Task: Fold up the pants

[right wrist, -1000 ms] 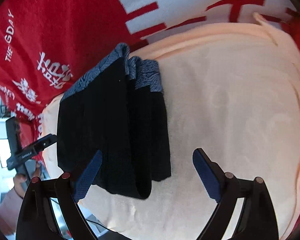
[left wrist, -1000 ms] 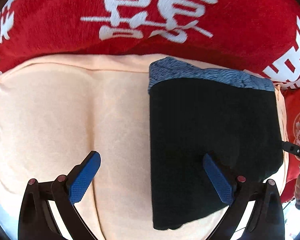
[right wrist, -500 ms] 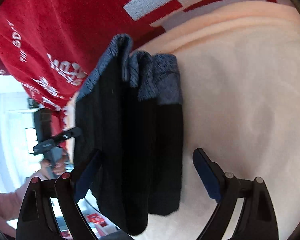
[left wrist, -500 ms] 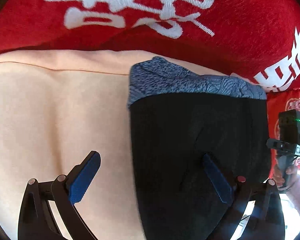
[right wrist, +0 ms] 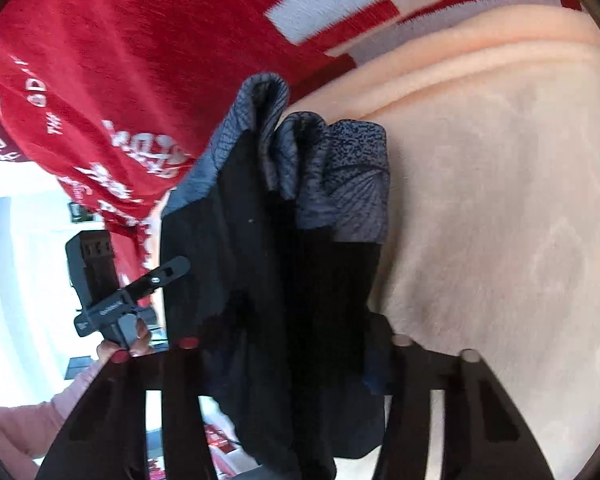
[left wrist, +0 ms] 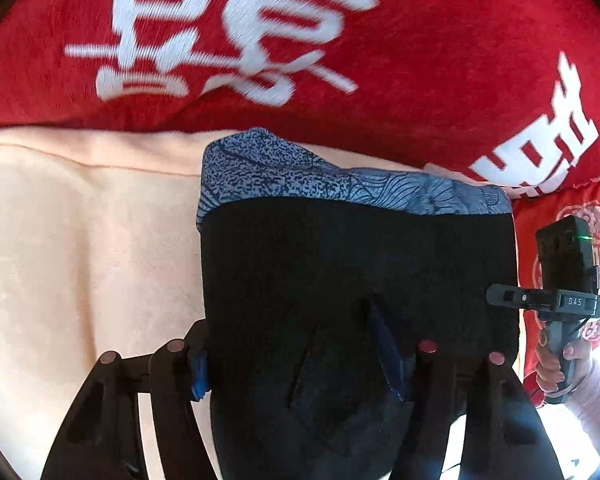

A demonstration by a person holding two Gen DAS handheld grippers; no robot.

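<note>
Pants (left wrist: 356,272), folded, lie on a peach blanket (left wrist: 80,240). Both the left hand-held gripper (left wrist: 296,356) and the right hand-held gripper (right wrist: 284,344) have just closed, each pinching the dark fabric.

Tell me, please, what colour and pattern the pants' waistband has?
The black pants' waistband is blue-grey, speckled with dark line patterns; clearest in the left wrist view.

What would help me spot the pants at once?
Find the big red blanket with white characters; below it lies a pale peach cushion. On it sits the folded pants: the only black item, with a speckled blue waistband at the far edge.
</note>
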